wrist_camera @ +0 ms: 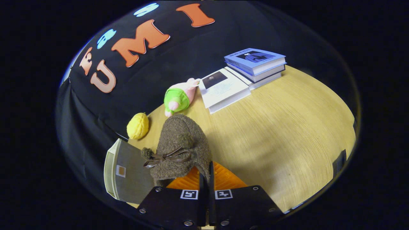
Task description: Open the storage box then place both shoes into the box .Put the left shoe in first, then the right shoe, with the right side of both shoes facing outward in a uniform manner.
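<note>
We cannot see the shoe's (pixel 180 143) heel: it sits behind the fingers (pixel 204 179), which seem pinched on its rim. The box (pixel 127 169) is cut off at the near left. Book (pixel 223 88) covers are too small to read.

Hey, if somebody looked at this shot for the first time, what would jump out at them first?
Most likely the fuzzy brown shoe with its small bow, held up just ahead of the gripper, whose fingers are closed on the edge of its opening, orange lining showing behind. Next, the storage box beside the shoe, then the yellow toy, green-and-pink plush and stacked books beyond on the wooden table.
</note>
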The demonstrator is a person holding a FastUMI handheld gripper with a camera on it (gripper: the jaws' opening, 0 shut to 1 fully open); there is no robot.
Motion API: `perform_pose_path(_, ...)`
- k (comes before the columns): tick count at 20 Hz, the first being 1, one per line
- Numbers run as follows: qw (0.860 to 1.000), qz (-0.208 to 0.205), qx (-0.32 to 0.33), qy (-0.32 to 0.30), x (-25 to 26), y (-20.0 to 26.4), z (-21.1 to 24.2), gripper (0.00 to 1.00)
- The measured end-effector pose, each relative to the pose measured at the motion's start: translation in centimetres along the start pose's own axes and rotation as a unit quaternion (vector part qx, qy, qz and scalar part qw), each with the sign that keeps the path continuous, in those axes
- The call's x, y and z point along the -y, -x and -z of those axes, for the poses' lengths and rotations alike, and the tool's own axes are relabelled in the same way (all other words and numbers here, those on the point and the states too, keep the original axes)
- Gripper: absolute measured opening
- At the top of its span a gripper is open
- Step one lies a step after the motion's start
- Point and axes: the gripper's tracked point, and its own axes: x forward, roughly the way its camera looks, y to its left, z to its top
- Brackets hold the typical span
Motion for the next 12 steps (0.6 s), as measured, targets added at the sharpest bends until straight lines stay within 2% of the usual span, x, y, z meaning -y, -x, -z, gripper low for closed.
perform_pose_path(7, 0.996, -0.078, 0.016, 0.03, -10.9, 3.0, -0.4, 0.05)
perform_pose_path(12, 0.991, -0.116, 0.013, 0.062, -18.4, 3.8, 0.7, 0.04)
